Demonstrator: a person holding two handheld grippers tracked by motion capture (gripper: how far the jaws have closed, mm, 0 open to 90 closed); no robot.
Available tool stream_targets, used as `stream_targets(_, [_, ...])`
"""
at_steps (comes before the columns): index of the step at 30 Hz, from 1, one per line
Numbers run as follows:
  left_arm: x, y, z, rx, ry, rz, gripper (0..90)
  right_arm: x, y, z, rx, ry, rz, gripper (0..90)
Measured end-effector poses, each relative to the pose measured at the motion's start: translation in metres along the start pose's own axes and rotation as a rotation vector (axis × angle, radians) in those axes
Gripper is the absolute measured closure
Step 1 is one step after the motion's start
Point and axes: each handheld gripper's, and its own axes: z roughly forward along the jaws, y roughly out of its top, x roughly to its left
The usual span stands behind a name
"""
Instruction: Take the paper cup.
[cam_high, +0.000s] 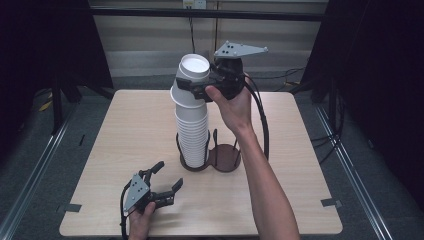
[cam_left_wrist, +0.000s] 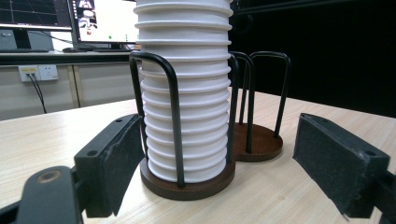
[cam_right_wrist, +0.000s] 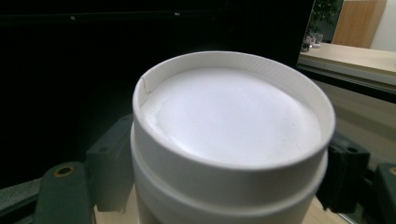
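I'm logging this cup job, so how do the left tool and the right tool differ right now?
The left tool sits low by the table with jaws open and empty; the right tool is raised and shut on the top cup of the cup stack. Both are hand-held, with black jaws and grey plates.

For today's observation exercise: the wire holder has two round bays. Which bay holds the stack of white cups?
The left bay in the high view, nearer the left gripper, holds the cup stack. The right bay shows only its bare brown base.
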Motion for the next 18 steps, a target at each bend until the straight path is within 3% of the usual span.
stream_targets(18, [0.000,0.000,0.000,0.001,-0.001,0.002,15.7,-0.003,0.010,-0.015,-0.082,0.029,0.028,21.6])
